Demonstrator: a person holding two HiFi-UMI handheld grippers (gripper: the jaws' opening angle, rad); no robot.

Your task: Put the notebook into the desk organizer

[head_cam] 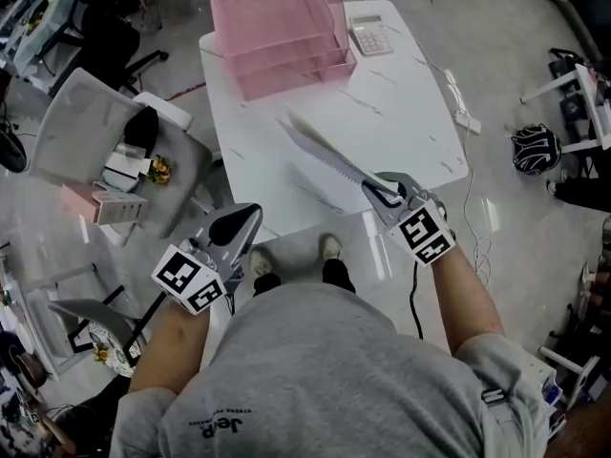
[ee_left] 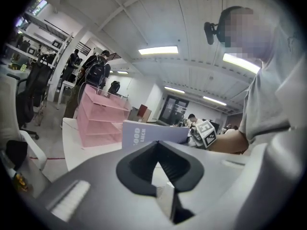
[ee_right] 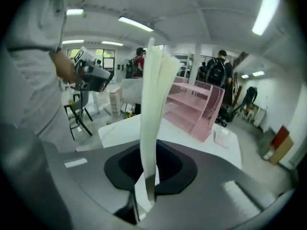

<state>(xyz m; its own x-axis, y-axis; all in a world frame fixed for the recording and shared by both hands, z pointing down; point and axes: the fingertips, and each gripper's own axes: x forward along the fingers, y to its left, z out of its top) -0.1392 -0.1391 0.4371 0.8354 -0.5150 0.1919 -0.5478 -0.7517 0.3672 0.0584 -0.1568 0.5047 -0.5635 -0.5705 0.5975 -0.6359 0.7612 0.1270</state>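
Holding the notebook [head_cam: 323, 153] on edge above the white surface [head_cam: 406, 113], the right gripper [head_cam: 385, 197] clamped its near end, apparently mid-carry; the left gripper [head_cam: 235, 225] was closed, empty. Next, likely: slide it into the pink desk organizer [head_cam: 277, 29].

On the tabletop [head_cam: 401, 122] the organizer [head_cam: 277, 27] stands at the far edge, at 11 o'clock from the middle. The calculator [head_cam: 370, 36] lies just beside it, at its 3 o'clock. The notebook [head_cam: 325, 151] is above the middle, with its 5 o'clock end in the right tongs [head_cam: 374, 191]. The left tongs [head_cam: 246, 216] are at 7 o'clock, beyond the near edge. On the floor [head_cam: 516, 27], a chair [head_cam: 86, 132] stands at 9 o'clock and a bag [head_cam: 535, 148] lies at 3 o'clock.
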